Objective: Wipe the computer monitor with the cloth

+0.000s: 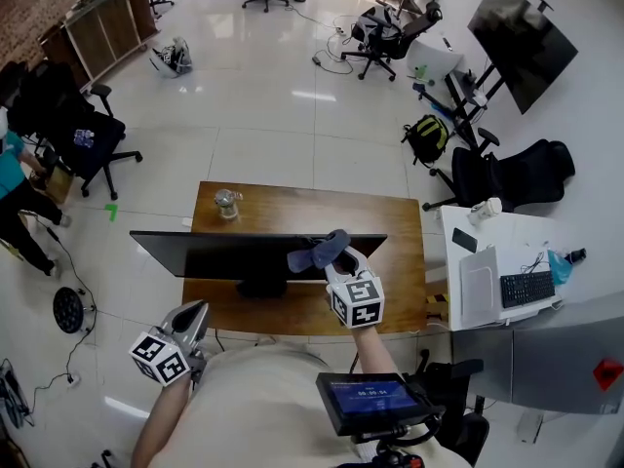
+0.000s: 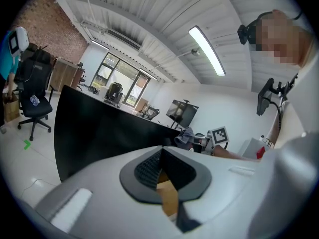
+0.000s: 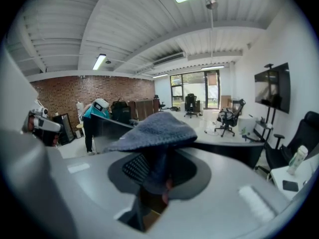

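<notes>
The black computer monitor (image 1: 258,254) stands on a wooden desk (image 1: 400,261), seen from above; its dark screen (image 2: 99,133) fills the left of the left gripper view. My right gripper (image 1: 331,259) is shut on a blue-grey cloth (image 1: 319,251) at the monitor's top edge, right of its middle. In the right gripper view the cloth (image 3: 155,129) drapes over the jaws and hides their tips. My left gripper (image 1: 198,312) hangs below the desk's front left edge, apart from the monitor. Its jaws (image 2: 160,153) are shut with nothing between them.
A small glass object (image 1: 226,203) sits at the desk's back left. A white side table (image 1: 458,305) to the right holds a keyboard (image 1: 526,288) and a laptop (image 1: 478,286). Office chairs (image 1: 93,139) stand around. A person in teal (image 1: 12,169) is at the far left.
</notes>
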`<act>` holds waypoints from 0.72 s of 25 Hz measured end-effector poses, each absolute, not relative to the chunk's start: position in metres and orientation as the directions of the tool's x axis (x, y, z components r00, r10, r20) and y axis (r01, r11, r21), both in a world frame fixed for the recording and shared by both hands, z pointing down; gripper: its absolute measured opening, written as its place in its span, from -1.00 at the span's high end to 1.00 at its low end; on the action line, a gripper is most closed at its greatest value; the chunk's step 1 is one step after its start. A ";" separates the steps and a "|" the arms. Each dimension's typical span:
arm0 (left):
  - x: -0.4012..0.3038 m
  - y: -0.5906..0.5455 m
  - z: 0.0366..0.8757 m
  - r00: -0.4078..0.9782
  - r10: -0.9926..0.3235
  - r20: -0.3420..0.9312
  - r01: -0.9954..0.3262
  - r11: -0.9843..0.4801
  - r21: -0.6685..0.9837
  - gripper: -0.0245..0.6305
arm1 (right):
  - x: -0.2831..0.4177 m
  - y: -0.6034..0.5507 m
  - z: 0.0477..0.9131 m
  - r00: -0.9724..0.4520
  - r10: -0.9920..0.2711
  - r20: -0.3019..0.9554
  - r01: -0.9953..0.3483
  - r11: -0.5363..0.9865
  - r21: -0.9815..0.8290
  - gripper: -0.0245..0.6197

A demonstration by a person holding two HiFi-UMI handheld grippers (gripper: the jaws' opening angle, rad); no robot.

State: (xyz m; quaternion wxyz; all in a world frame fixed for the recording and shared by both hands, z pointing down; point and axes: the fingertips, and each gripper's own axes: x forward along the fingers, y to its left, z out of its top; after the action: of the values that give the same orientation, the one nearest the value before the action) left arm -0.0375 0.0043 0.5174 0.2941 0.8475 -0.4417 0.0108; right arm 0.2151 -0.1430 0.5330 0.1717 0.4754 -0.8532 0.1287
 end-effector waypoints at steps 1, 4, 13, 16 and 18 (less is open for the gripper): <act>-0.036 0.003 0.517 0.612 -0.740 0.279 -0.754 -0.439 0.488 0.93 | 0.221 -0.144 0.533 -0.481 -0.771 0.416 -0.861 0.506 -0.057 0.66; -0.034 0.000 0.517 0.618 -0.734 0.280 -0.751 -0.446 0.487 0.93 | 0.237 -0.146 0.534 -0.458 -0.785 0.418 -0.875 0.480 -0.057 0.66; -0.024 -0.004 0.518 0.630 -0.721 0.287 -0.747 -0.462 0.479 0.93 | 0.287 -0.151 0.536 -0.392 -0.816 0.425 -0.909 0.415 -0.040 0.66; -0.021 -0.005 0.516 0.628 -0.723 0.289 -0.746 -0.453 0.489 0.93 | 0.300 -0.153 0.536 -0.371 -0.825 0.426 -0.918 0.394 -0.036 0.66; -0.018 -0.005 0.517 0.631 -0.720 0.290 -0.744 -0.455 0.489 0.93 | 0.308 -0.153 0.536 -0.359 -0.830 0.426 -0.924 0.382 -0.034 0.66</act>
State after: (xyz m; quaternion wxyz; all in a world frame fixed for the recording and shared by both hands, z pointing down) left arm -0.0179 -0.0054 0.5169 0.2974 0.8526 -0.4292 0.0206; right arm 0.3083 -0.1535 0.5364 0.1725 0.5393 -0.8131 0.1351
